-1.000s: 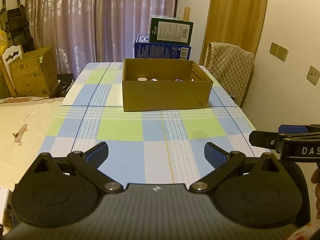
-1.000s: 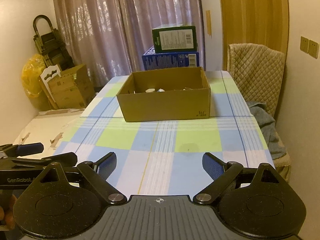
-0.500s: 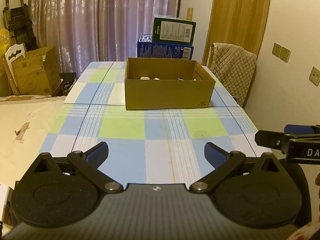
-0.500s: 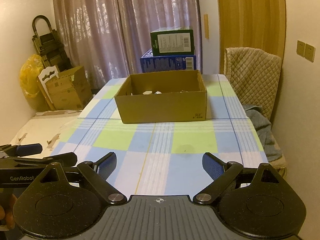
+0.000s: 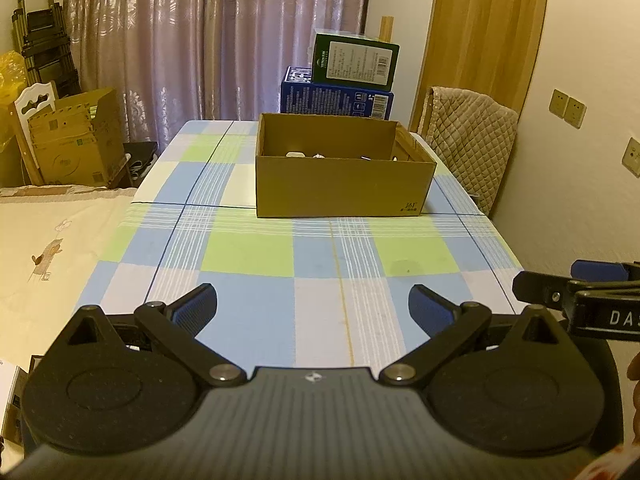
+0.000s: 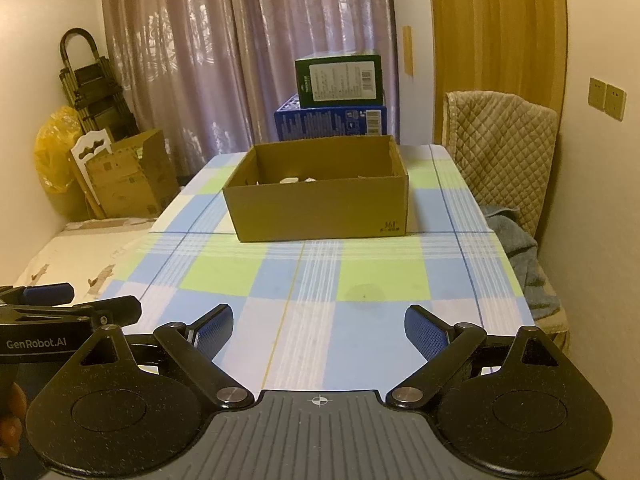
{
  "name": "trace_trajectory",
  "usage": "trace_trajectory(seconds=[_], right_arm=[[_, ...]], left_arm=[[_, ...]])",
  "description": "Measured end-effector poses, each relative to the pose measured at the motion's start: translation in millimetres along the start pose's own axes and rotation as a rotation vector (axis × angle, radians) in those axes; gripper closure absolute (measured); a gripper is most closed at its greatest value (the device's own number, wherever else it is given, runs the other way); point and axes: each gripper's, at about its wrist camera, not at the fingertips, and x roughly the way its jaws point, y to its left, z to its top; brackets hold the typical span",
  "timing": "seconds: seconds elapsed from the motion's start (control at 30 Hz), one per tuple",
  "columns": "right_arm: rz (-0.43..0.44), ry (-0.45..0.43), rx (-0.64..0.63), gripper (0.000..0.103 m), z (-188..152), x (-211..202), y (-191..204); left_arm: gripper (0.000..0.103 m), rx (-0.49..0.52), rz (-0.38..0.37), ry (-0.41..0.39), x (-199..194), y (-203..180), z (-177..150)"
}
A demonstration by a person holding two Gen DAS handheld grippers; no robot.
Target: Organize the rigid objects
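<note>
Both wrist views have drifted slightly; the cardboard box (image 5: 344, 184) now sits a little differently in frame.

The box stands mid-table on the checked cloth (image 6: 316, 280), small items (image 6: 298, 180) inside. Left gripper (image 5: 313, 305) and right gripper (image 6: 319, 325) hover spread apart, empty; sorting appears largely done.

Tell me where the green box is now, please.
In both views the green box sits top centre, stacked on the blue box behind the open cardboard box, before the curtain.
</note>
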Motion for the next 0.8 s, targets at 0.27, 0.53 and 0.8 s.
trace_trajectory(seconds=[0.27,0.53,0.8], right_arm=[[0.003,0.001,0.003,0.013,-2.0,0.2,-1.2],[0.005,0.003,0.007,0.013,-3.3,0.3,-0.1],[0.003,0.003,0.010,0.013,-3.5,0.6,-0.3]], left_arm=[[0.002,0.000,-0.002,0.001,0.5,0.8,-0.8],[0.002,0.000,-0.008,0.001,-0.2,0.0,-2.3],[0.002,-0.001,-0.012,0.001,-0.5,0.2,-1.7]])
